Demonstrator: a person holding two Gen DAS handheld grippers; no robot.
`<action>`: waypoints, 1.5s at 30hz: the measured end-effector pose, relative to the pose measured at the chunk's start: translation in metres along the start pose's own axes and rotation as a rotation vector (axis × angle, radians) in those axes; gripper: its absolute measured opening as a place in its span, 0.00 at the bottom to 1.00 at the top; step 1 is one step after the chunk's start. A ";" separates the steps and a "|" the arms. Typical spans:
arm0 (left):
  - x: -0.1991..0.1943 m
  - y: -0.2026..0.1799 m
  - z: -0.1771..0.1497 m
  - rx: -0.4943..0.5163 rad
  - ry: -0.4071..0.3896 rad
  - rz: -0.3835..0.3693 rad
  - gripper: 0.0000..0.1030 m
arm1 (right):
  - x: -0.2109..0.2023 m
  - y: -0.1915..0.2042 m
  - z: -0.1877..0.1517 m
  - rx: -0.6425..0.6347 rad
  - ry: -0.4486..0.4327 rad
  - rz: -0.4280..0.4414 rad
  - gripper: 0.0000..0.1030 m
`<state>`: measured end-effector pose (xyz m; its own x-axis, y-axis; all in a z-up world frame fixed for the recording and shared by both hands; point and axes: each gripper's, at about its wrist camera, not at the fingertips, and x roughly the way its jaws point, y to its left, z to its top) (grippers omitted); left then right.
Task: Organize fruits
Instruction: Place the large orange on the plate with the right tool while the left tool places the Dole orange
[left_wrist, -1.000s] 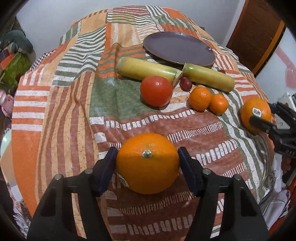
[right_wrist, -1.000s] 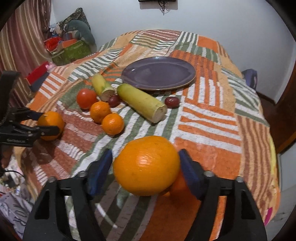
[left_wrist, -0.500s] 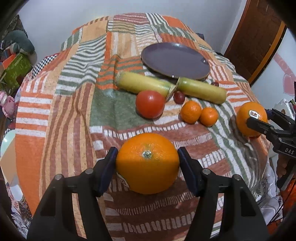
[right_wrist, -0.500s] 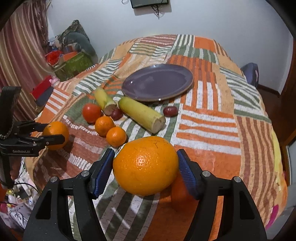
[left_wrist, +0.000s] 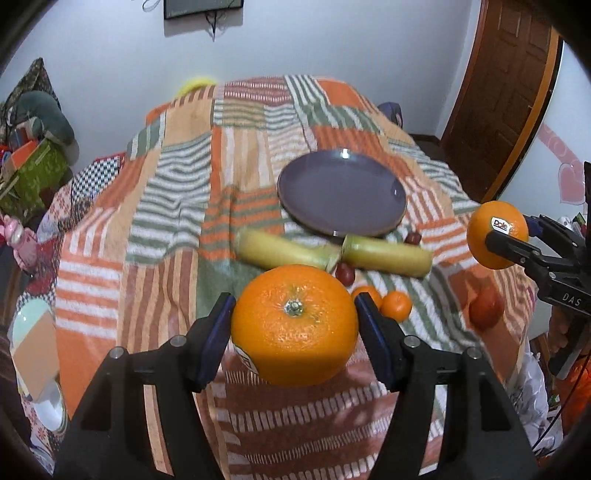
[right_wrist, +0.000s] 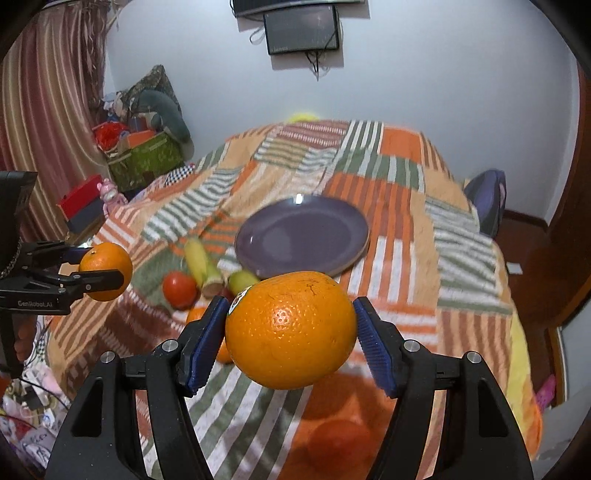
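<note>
Left gripper (left_wrist: 294, 325) pinches an orange (left_wrist: 294, 325) above the striped cloth (left_wrist: 177, 236). Right gripper (right_wrist: 290, 328) pinches a second orange (right_wrist: 290, 328). Empty purple plate (left_wrist: 341, 195) sits beyond.

— What's on the wall behind the bed?

— 1 dark screen (right_wrist: 302, 31) with loose cables hanging under it (mounted high, dead centre).

— And the corner by the striped curtain (right_wrist: 35, 122)?

— A heap: 1 green patterned box (right_wrist: 147, 157), a grey stuffed toy (right_wrist: 166, 110) slumped above it, a red box (right_wrist: 79, 195) lower down.

— Other side?

— A brown wooden door (left_wrist: 506, 92), and a dark bag (right_wrist: 487, 199) against the patchwork bedspread (left_wrist: 177, 206).
</note>
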<state>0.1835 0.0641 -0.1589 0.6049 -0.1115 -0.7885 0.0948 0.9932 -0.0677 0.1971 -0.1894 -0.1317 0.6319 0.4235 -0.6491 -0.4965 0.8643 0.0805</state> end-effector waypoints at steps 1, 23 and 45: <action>-0.001 -0.001 0.004 0.002 -0.010 0.000 0.64 | -0.001 0.000 0.004 -0.006 -0.012 -0.004 0.64; 0.033 -0.009 0.096 0.007 -0.129 0.007 0.64 | 0.026 -0.020 0.072 -0.066 -0.141 -0.056 0.64; 0.144 0.003 0.149 0.012 -0.017 -0.018 0.64 | 0.117 -0.048 0.096 -0.089 -0.055 -0.065 0.64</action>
<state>0.3891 0.0455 -0.1815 0.6163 -0.1302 -0.7766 0.1157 0.9905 -0.0743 0.3522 -0.1547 -0.1390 0.6951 0.3832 -0.6083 -0.5023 0.8642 -0.0295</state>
